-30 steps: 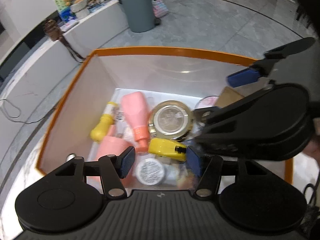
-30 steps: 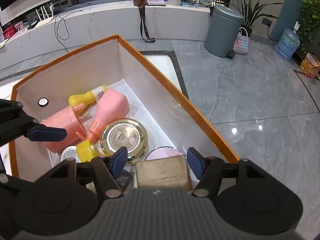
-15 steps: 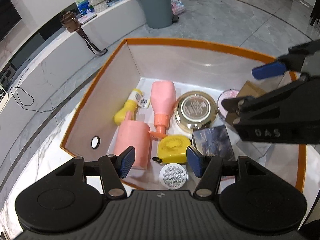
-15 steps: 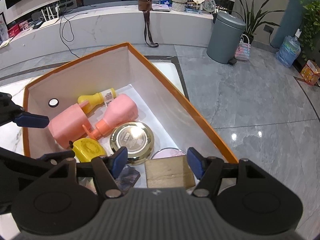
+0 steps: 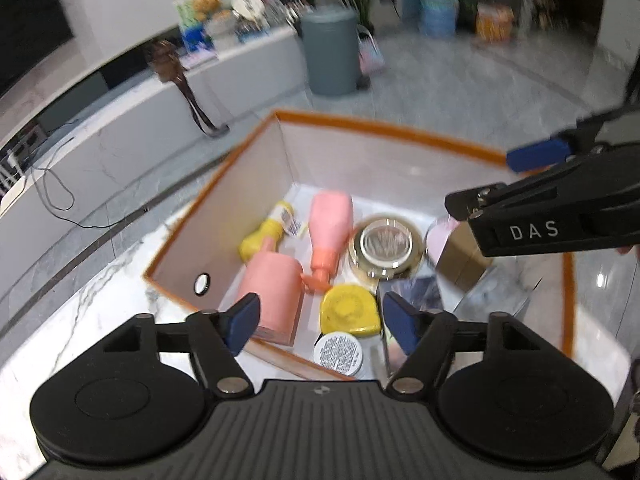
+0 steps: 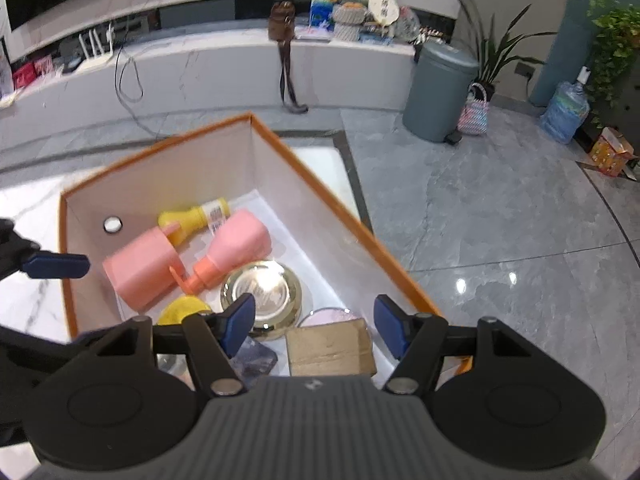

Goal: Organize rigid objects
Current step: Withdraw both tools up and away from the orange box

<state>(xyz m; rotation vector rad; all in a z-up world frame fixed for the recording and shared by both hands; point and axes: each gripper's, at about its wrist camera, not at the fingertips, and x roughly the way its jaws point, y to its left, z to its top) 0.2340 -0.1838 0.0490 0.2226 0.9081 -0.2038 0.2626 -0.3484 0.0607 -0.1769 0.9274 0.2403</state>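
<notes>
An orange-rimmed box [image 5: 392,128] holds a pink pump bottle [image 5: 330,220], a pink cup [image 5: 276,288], a yellow bottle [image 5: 264,236], a gold tin [image 5: 386,246], a yellow tape measure [image 5: 348,312], a white-lidded jar [image 5: 338,352] and a brown block [image 6: 330,346]. My left gripper [image 5: 320,316] hangs over the box's near edge. Its jaws are opening and nothing is between them. My right gripper [image 6: 314,322] is open above the brown block, which rests in the box untouched. In the left wrist view the right gripper [image 5: 500,180] reaches in from the right.
The box stands on a white marble table [image 5: 80,320]. A dark packet [image 6: 256,358] lies beside the brown block. Beyond are a grey floor, a grey bin [image 6: 438,96], a long white counter [image 6: 200,68] and potted plants [image 6: 612,36].
My left gripper has pulled up and back from the yellow tape measure, and its jaws have widened. The right gripper has risen a little over the box.
</notes>
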